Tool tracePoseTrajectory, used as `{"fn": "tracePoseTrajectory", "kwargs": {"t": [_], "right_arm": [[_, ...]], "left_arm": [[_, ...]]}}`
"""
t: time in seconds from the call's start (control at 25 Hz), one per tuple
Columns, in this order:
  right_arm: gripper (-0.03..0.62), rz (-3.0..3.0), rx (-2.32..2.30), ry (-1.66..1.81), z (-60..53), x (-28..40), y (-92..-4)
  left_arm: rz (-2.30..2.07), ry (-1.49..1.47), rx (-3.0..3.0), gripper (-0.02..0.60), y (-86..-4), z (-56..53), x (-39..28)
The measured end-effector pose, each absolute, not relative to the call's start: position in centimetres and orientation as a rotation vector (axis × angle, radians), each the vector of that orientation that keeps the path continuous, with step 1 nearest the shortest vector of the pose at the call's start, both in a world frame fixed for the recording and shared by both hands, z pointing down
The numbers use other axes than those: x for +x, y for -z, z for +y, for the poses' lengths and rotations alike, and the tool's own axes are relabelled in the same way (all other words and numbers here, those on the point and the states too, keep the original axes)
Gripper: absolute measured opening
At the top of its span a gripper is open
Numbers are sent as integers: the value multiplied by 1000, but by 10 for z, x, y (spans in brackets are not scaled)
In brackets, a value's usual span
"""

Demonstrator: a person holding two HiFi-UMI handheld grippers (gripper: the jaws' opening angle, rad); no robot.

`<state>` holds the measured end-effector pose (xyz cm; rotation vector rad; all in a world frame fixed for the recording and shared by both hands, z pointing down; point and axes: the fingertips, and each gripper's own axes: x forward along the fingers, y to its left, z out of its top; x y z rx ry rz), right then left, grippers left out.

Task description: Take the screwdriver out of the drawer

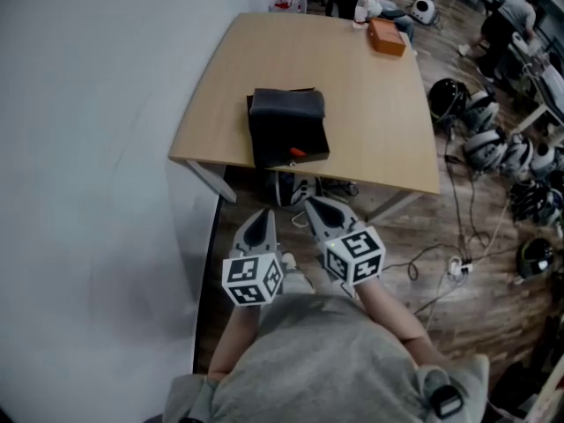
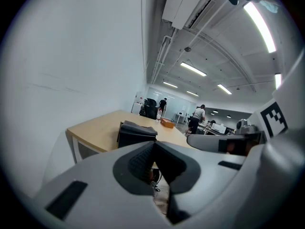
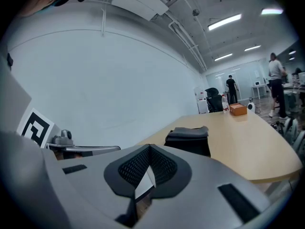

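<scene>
A black drawer box (image 1: 286, 126) sits near the front edge of a light wooden table (image 1: 379, 122). A small red piece (image 1: 297, 152) shows at the box's near face; I cannot tell what it is. No screwdriver is visible. Both grippers hang side by side in front of the table, short of its edge and pointing at the box. My left gripper (image 1: 263, 216) is shut and empty, as is my right gripper (image 1: 312, 204). The left gripper view has the box (image 2: 137, 132) past the closed jaws; in the right gripper view the box (image 3: 188, 138) lies ahead too.
An orange box (image 1: 386, 36) rests at the table's far end. A white wall (image 1: 88, 148) runs along the left. Several helmets (image 1: 493, 139) and cables (image 1: 441, 271) lie on the wood floor to the right. People stand far back in the room (image 3: 274, 80).
</scene>
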<state>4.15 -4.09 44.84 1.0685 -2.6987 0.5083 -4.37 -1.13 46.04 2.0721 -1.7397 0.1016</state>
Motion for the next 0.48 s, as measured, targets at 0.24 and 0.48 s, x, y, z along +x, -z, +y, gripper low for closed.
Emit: {"fn": "tracePoseTrajectory", "kwargs": {"t": [0.24, 0.48], "right_arm": [[-2, -2692, 1077, -515, -83, 21, -447], [-2, -2685, 1090, -510, -119, 2, -446]], "left_arm": [[-1722, -94, 2082, 0, -460, -56, -65], [-1697, -88, 2094, 0, -461, -94, -82]]}}
